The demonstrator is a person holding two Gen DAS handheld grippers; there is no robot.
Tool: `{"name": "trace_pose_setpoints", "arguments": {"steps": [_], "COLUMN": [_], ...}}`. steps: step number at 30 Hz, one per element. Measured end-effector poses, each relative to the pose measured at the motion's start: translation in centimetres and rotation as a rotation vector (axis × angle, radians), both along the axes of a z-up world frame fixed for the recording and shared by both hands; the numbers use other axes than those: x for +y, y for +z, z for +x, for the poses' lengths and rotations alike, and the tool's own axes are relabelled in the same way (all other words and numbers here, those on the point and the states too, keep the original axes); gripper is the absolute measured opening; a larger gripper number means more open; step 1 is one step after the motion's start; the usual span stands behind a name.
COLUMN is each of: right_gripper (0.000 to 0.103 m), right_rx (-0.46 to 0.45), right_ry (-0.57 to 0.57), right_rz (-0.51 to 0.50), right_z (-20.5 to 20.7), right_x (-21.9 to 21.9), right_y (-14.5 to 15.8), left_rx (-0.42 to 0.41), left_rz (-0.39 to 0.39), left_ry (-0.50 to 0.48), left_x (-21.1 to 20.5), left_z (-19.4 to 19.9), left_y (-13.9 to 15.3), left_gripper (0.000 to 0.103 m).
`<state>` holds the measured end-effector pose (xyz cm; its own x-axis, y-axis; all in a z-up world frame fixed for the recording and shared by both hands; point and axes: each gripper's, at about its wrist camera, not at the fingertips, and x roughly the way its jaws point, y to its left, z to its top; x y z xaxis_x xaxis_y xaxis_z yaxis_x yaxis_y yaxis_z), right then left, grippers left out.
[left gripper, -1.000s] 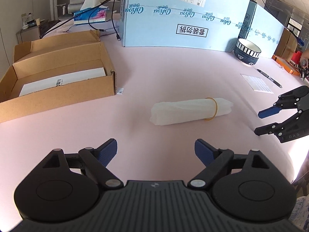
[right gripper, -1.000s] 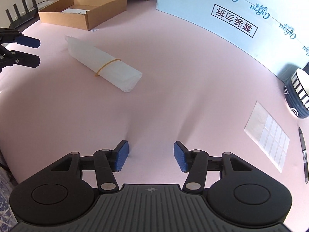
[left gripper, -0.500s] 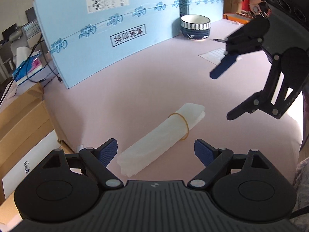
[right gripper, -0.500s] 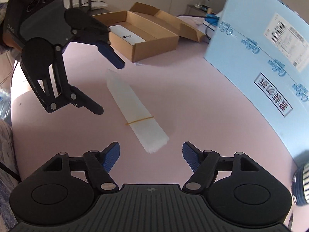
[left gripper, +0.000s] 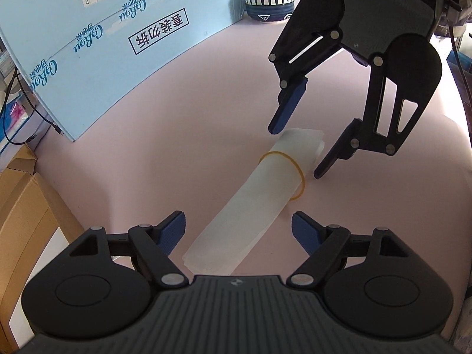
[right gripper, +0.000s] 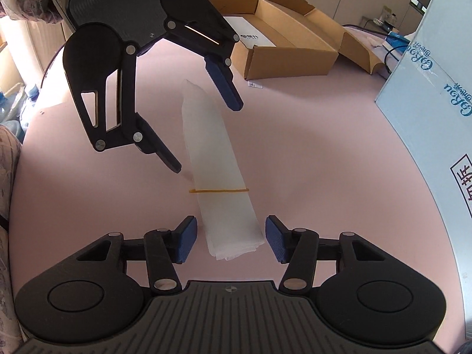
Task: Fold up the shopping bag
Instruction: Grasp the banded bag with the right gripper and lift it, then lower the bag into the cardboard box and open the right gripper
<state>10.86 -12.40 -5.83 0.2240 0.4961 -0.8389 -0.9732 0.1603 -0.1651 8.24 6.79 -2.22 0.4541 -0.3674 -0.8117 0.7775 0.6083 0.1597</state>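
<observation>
Pink table (left gripper: 183,124), with a tall light-blue printed board (left gripper: 97,47) standing along its far side. Striped dark-blue bowl (left gripper: 269,3) beyond the board's end; open cardboard box (right gripper: 283,47) holding a white sheet, black cable (left gripper: 32,115) trailing nearby.

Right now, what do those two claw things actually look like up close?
Both match. The left gripper and the right gripper are matte black plastic: a ribbed body, two round discs, and jointed link arms with silver pivot pins. Each ends in two fingers faced with blue ribbed pads. A small round emblem sits on each body. A dark cable runs beside the right gripper's body. No hands or sleeves show clearly.
</observation>
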Motion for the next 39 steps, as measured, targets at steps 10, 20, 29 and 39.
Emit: {"name": "trace_pose_setpoints", "arguments": {"steps": [10,20,29,39], "right_gripper": [0.016,0.010,0.010,0.010], "right_rx": [0.097,0.089,-0.017,-0.049], "right_ry": [-0.042,-0.008,0.039,0.009], "right_rz": [0.021,0.105,0.165,0.202], "right_z": [1.4,-0.1,-0.4,2.8], "right_x": [0.2,-0.3,5.2,17.9], "right_y": [0.3,4.1,8.8,10.3], "left_rx": [0.054,-0.018,-0.123,-0.181], "left_rz": [0.000,-0.035,-0.046,-0.055], "left_ry": [0.004,0.011,0.062,0.211], "left_x": [1.2,2.7,7.7,19.2], "left_z": [0.4,-1.2,-2.4,0.7], "left_y": [0.3,3.5,8.1,10.7], "left_gripper": [0.013,0.008,0.008,0.009]}}
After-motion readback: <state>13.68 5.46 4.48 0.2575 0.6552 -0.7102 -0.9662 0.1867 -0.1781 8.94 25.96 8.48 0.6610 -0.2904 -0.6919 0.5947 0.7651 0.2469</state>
